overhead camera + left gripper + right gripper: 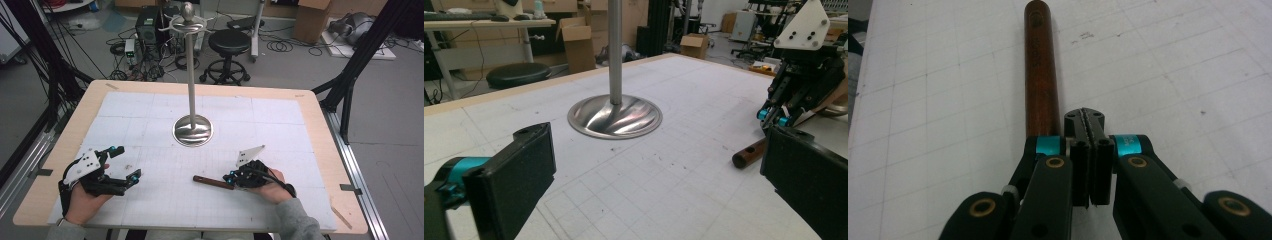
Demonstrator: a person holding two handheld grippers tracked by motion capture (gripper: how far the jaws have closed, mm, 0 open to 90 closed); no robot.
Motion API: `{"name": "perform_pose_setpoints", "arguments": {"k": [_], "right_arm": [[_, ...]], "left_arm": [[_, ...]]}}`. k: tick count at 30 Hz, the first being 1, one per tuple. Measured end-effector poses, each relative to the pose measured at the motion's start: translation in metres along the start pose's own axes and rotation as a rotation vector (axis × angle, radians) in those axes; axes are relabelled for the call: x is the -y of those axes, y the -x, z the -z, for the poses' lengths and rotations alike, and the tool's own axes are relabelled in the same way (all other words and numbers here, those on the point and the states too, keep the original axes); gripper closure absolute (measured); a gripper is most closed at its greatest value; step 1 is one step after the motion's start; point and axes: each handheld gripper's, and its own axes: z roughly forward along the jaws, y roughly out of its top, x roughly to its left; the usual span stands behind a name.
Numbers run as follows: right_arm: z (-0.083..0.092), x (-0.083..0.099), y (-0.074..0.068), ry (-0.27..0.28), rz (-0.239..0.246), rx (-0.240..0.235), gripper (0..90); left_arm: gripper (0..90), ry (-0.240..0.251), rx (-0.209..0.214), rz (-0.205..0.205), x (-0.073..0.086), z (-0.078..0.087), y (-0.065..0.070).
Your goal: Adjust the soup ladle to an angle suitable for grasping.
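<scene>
A dark brown wooden rod (212, 182) (1040, 75) lies flat on the white grid mat (165, 205), right of centre and near the front. My right gripper (229, 177) (1084, 117) rests on the mat at the rod's right end. Its pads are pressed together with nothing between them, and the rod runs alongside and partly under its left finger. The left gripper (126, 163) (659, 137) sits at the front left, held in a hand, open wide and empty. The left gripper view looks toward the rod (749, 152) and the other gripper (774, 117).
A tall metal stand with a round shiny base (192, 131) (614, 117) rises from the middle of the mat, hooks at its top (187, 20). The wooden table edge (320, 150) frames the mat. A stool (228, 45), boxes and cables are on the floor behind.
</scene>
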Motion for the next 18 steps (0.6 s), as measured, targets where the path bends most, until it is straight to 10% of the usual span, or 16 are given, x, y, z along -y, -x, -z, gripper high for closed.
{"name": "perform_pose_setpoints", "arguments": {"k": [12,18], "right_arm": [[0.029,-0.006,-0.008,0.154,0.056,0.034,43.9],[0.044,-0.012,-0.013,0.122,0.129,0.057,15.0]], "left_arm": [[1.8,0.005,-0.005,-0.001,0.0,0.0,0.001],[1.8,-0.004,0.0,-0.007,0.0,0.0,0.0]]}}
